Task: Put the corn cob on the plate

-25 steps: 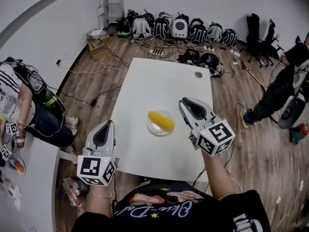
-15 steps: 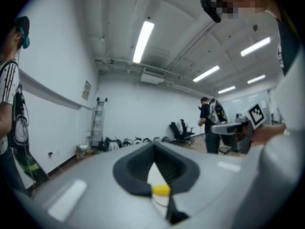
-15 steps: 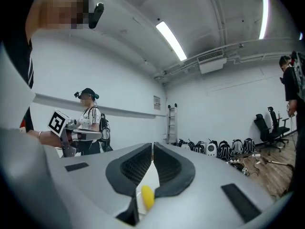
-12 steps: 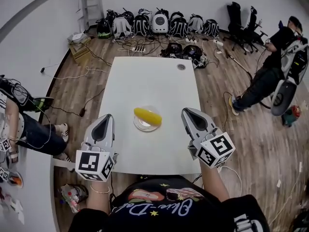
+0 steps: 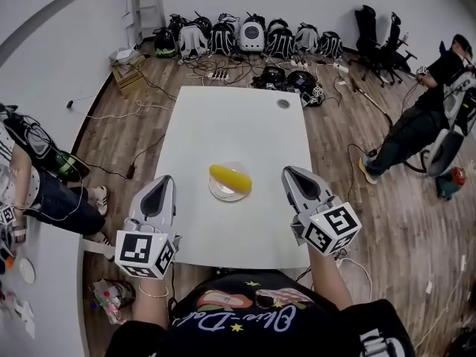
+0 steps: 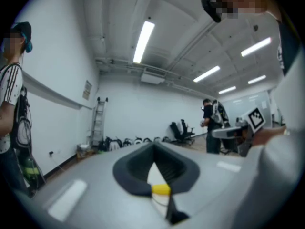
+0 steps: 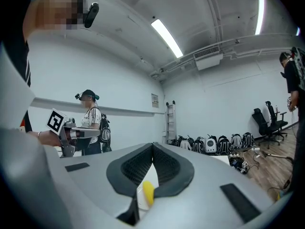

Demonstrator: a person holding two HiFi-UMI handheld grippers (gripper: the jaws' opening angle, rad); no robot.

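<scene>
The yellow corn cob (image 5: 230, 177) lies across a small clear plate (image 5: 218, 193) in the middle of the white table (image 5: 230, 117). My left gripper (image 5: 165, 179) hovers over the table's near left part, shut and empty, pointing away from me. To the right of the plate, my right gripper (image 5: 286, 171) is also shut with nothing in it. In the left gripper view, the corn cob (image 6: 161, 189) shows beyond the closed left gripper (image 6: 153, 144). The right gripper view shows the corn cob (image 7: 148, 192) past the closed right gripper (image 7: 153, 145). Neither gripper touches the corn or the plate.
A round cable grommet (image 5: 282, 103) sits near the table's far edge. Backpacks (image 5: 251, 36), cables and a wooden box (image 5: 128, 76) line the far wall. One person (image 5: 30, 177) stands at the left and another (image 5: 431, 117) by office chairs at the right.
My right gripper has drawn back from the corn cob toward the near right of the table. The corn cob stays on the plate. The left gripper has shifted only slightly.
</scene>
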